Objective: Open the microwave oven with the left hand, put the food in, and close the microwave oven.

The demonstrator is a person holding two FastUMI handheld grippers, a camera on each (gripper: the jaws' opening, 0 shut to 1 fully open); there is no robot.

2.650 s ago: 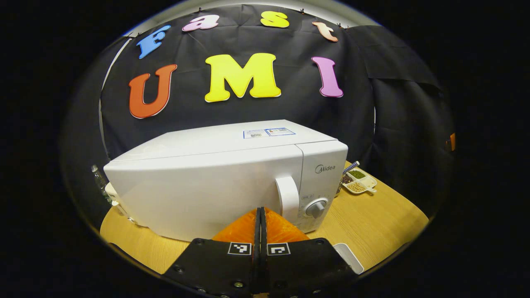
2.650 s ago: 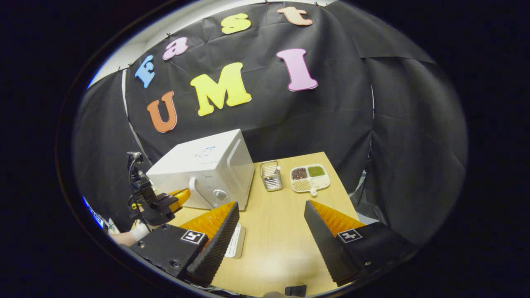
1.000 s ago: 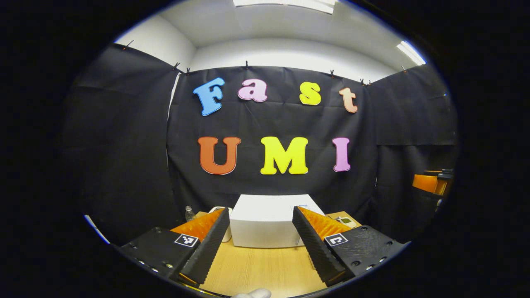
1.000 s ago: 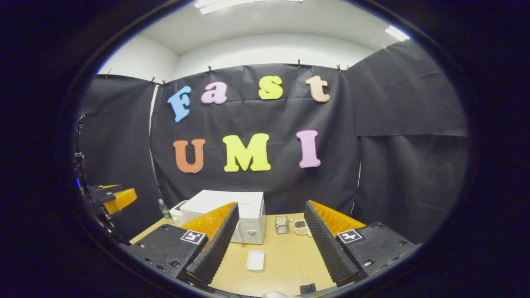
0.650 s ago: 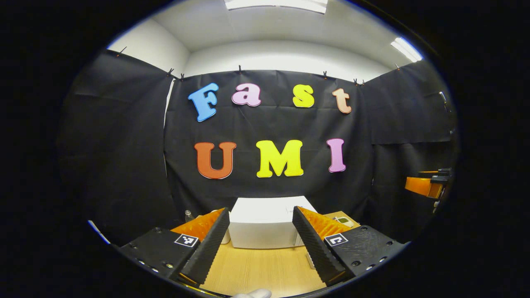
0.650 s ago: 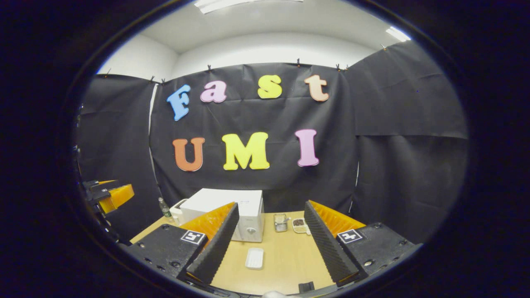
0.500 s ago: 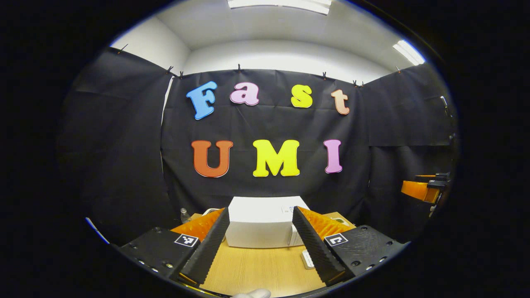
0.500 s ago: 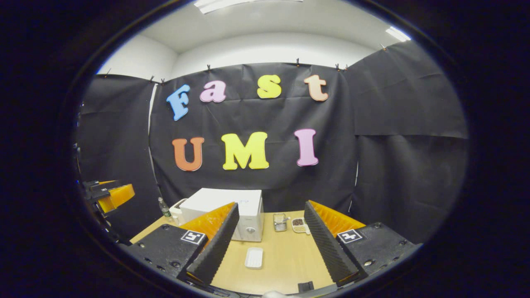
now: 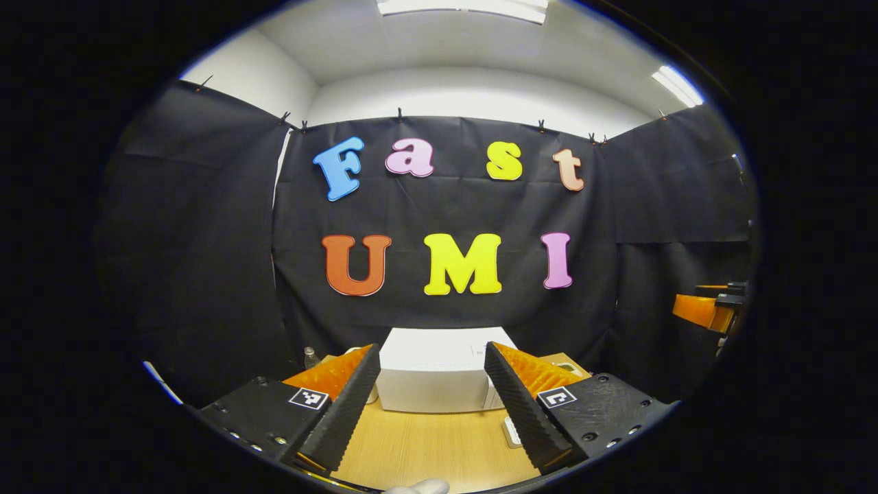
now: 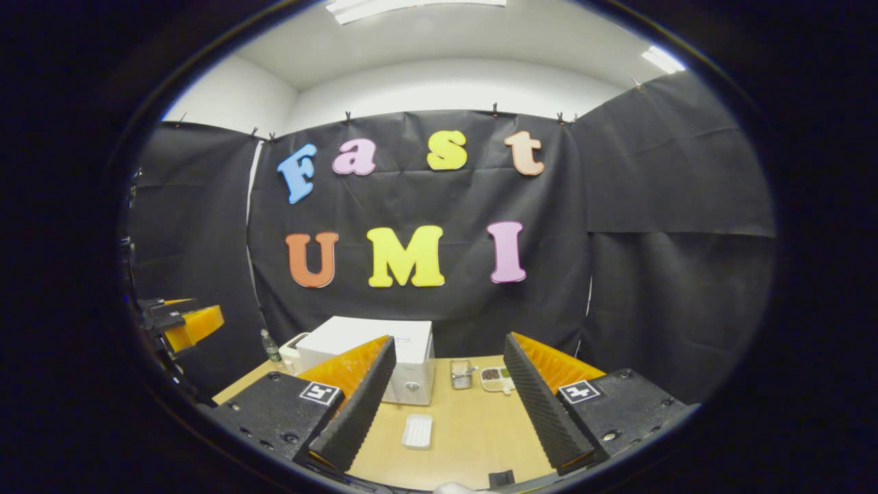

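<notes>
My left claw (image 9: 432, 384) is spread wide, nothing in it; 2.6 s ago it was pressed together right by the microwave handle, now it's pulled well back over the near edge of the table (image 9: 425, 446). My right claw (image 10: 446, 384) is also spread, empty, raised since then. White food tray (image 10: 417, 431) lies mid-table, apart from both claws. Microwave (image 10: 374, 357) sits toward the far left edge, door shut. Sectioned bean dish (image 10: 497, 377) and wire holder (image 10: 461, 374) toward the far edge, right of it. Microwave's top label too small to read.
</notes>
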